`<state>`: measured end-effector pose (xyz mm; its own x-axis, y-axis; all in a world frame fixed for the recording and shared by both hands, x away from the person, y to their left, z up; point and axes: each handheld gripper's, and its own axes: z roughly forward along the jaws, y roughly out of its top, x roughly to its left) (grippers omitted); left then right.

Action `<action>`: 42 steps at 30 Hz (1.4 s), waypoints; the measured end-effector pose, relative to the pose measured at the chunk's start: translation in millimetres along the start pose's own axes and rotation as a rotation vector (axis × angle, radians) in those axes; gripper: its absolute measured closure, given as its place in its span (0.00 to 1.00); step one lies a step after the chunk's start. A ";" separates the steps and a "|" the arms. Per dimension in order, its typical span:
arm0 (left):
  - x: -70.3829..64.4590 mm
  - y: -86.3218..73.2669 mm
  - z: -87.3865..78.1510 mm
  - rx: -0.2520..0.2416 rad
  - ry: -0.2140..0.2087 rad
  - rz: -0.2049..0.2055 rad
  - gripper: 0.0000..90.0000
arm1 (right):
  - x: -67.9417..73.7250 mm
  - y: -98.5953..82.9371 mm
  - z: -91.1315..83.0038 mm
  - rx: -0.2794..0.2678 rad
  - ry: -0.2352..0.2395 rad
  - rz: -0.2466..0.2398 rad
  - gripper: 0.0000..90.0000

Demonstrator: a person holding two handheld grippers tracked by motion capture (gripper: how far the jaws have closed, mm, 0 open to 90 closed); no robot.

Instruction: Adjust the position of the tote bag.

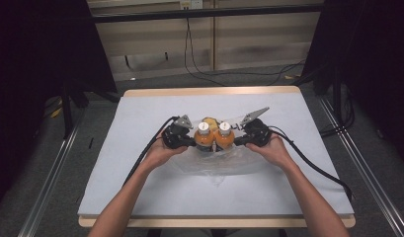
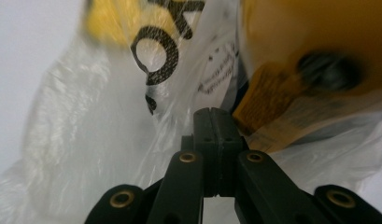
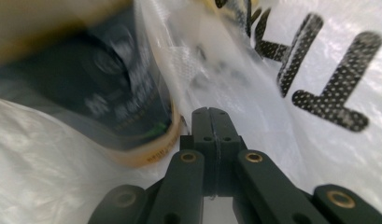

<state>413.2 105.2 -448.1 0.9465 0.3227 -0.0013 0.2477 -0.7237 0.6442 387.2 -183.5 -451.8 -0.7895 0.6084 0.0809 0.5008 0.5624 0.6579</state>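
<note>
At table centre, upright bottles [image 1: 213, 134], caps up; both grippers [image 2: 211, 112] [image 3: 210, 111] clenched on plastic bag [image 1: 224, 163]

Left claw [image 1: 193, 141] and right claw [image 1: 236, 141] clamped tight, facing inward.

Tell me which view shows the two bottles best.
The high view: both bottles stand side by side with white caps, between the left gripper and right gripper, over the plastic bag. The left gripper view gives a blurred orange body and label behind the bag film; the right gripper view gives a dark label edge.
</note>
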 end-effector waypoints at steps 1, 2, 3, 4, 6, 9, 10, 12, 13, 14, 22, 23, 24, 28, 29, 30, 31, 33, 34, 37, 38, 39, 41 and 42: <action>-0.2 -3.0 5.3 0.025 0.005 0.017 1.00 | -0.3 -1.0 4.2 0.014 0.005 -0.017 1.00; -0.9 -5.7 8.8 0.041 0.004 0.015 1.00 | -0.2 -2.3 7.6 0.025 0.000 -0.026 1.00; -0.9 -7.5 10.6 0.053 0.003 0.019 1.00 | 0.1 -3.1 10.0 0.030 0.002 -0.017 1.00; -0.5 -10.2 11.5 0.056 0.002 0.021 1.00 | -0.3 -3.7 11.7 0.036 -0.003 -0.025 1.00; 0.5 -13.7 11.5 0.074 0.019 0.016 1.00 | 0.1 -4.5 15.2 0.055 -0.029 -0.027 1.00; -1.7 -18.5 9.7 0.094 0.045 0.031 1.00 | -0.3 -5.5 20.1 0.069 -0.043 -0.045 1.00; -4.5 -18.6 8.6 0.107 0.059 0.053 1.00 | 1.5 -6.6 20.7 0.088 -0.053 -0.045 1.00; -5.3 -19.4 7.0 0.117 0.065 0.060 1.00 | 3.7 -6.7 19.9 0.092 -0.073 -0.079 1.00; -5.2 -20.2 6.3 0.119 0.067 0.063 1.00 | 4.5 -7.0 19.3 0.098 -0.084 -0.103 1.00; -5.1 -20.5 6.3 0.116 0.069 0.067 1.00 | 5.5 -6.6 18.2 0.114 -0.092 -0.099 1.00; -11.7 -25.1 2.7 0.127 0.130 0.093 1.00 | 6.6 -4.8 11.5 0.230 -0.181 -0.154 1.00; -11.5 -25.7 1.6 0.135 0.130 0.092 1.00 | 7.1 -4.2 11.6 0.239 -0.184 -0.165 1.00; -12.4 -27.2 1.9 0.125 0.147 0.083 1.00 | 7.9 -3.4 11.9 0.248 -0.192 -0.177 1.00; -9.2 -30.9 -5.0 0.169 0.154 0.102 1.00 | 6.9 -3.7 10.1 0.291 -0.235 -0.215 1.00; -8.4 -32.8 -6.7 0.170 0.159 0.100 1.00 | 6.1 -4.4 8.9 0.298 -0.239 -0.219 1.00; -7.9 -34.5 -8.4 0.176 0.162 0.108 1.00 | 5.2 -5.2 8.0 0.303 -0.239 -0.228 1.00; -8.0 -36.0 -9.8 0.184 0.179 0.118 1.00 | 5.3 -5.7 6.7 0.315 -0.238 -0.219 1.00; -6.9 -38.9 -12.9 0.202 0.193 0.124 1.00 | 4.2 -6.9 5.6 0.325 -0.247 -0.228 1.00; -6.3 -40.1 -13.8 0.202 0.189 0.124 1.00 | 4.8 -7.3 4.8 0.337 -0.249 -0.223 1.00; -5.4 -44.0 -17.5 0.218 0.208 0.132 1.00 | 3.1 -8.3 1.7 0.363 -0.243 -0.232 1.00; -4.6 -44.9 -18.2 0.221 0.210 0.131 1.00 | 2.7 -8.9 0.7 0.362 -0.238 -0.219 1.00; -4.0 -46.6 -19.7 0.227 0.219 0.133 1.00 | -0.5 -9.1 -1.1 0.365 -0.238 -0.249 1.00; -0.4 -51.1 -23.8 0.227 0.215 0.125 1.00 | -2.3 -12.2 -3.7 0.401 -0.277 -0.242 1.00; 0.9 -53.9 -25.6 0.219 0.216 0.107 1.00 | -4.1 -14.9 -5.1 0.426 -0.300 -0.246 1.00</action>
<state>395.4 160.0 -463.3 0.9097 0.3423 0.2350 0.2096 -0.8672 0.4517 381.2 -197.3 -458.2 -0.7968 0.5285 -0.2929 0.4630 0.8455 0.2660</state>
